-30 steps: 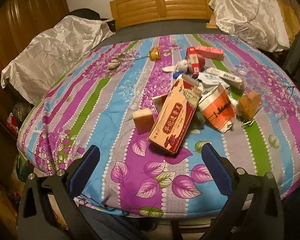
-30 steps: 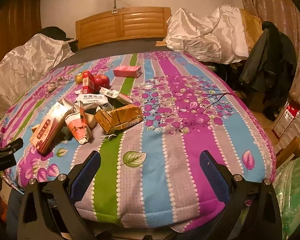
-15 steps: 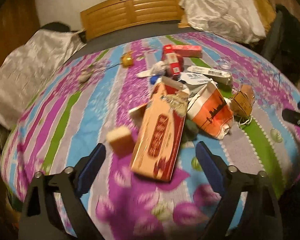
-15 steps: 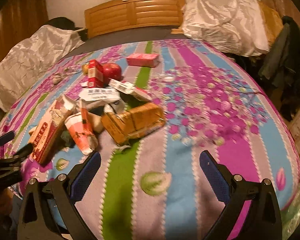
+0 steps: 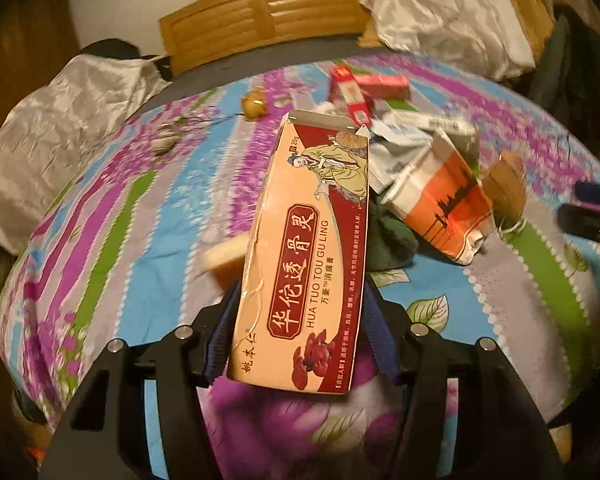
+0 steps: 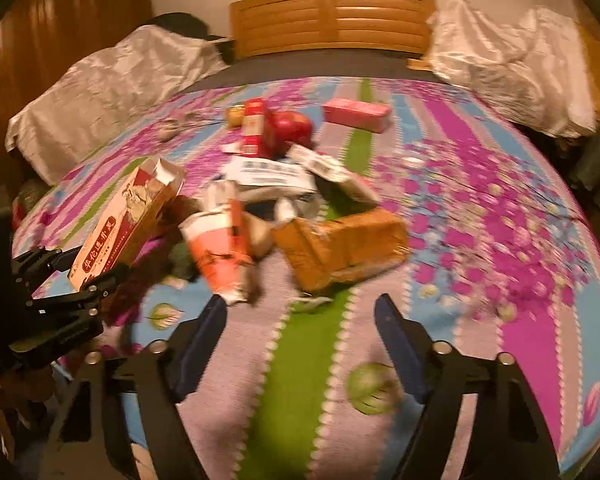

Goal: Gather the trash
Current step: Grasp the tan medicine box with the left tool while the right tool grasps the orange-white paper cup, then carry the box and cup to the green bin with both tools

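Since the earlier frame my left tool (image 5: pixel 300 332) has been closing and now clamps the box (image 5: pixel 306 248), lifted at its near end off the bed (image 5: pixel 112 216). Right tool (image 6: pixel 300 320), narrowing, holds nothing; parcel (image 6: pixel 344 248) ahead. Grip firmly, lift straight. Label: "HUA TUO TOU GU LING", "20g".

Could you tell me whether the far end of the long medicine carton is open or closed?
Open: the long medicine carton has its far end flaps raised apart, exposing the pale inside.

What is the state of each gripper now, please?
Left gripper: jaws just closing, clamped on the long medicine carton.
Right gripper: jaws just closing, open, holds nothing; brown parcel lies ahead.
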The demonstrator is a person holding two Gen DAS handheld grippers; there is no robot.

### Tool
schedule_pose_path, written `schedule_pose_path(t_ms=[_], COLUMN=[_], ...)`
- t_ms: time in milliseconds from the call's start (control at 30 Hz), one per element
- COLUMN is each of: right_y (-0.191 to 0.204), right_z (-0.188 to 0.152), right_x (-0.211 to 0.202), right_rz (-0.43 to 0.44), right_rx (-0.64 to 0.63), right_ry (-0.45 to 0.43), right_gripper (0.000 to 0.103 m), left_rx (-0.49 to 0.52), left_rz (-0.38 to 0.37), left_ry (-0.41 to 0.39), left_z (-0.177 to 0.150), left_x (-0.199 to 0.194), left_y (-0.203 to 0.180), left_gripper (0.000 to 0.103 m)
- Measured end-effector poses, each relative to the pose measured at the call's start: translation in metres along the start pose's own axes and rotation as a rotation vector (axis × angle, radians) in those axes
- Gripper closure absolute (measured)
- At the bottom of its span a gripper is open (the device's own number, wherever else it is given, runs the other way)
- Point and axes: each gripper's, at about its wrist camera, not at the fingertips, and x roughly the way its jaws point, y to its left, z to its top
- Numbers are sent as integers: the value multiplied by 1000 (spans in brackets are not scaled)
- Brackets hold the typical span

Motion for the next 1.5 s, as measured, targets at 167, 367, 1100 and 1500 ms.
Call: schedule_pose_path(t_ms=[167, 367, 1100, 1500], right_y=[25, 29, 5, -110], right_z=[23, 45, 31, -34], right_x=[21, 63, -123, -257], right_rz=[43, 80, 85, -175], right_rx=[-124, -142, 46, 306], right_ry=[-14, 50, -177, -300], right_gripper=[45, 61, 95, 95], left_rx=[-78, -64, 22, 211], left_rz=[16, 38, 9, -183], left_ry=[-4, -33, -99, -142], left_z=[-5, -2, 47, 78], left_x=[-19, -26, -61, -96], left_y=[21, 20, -30, -143], left_gripper=[47, 47, 47, 47])
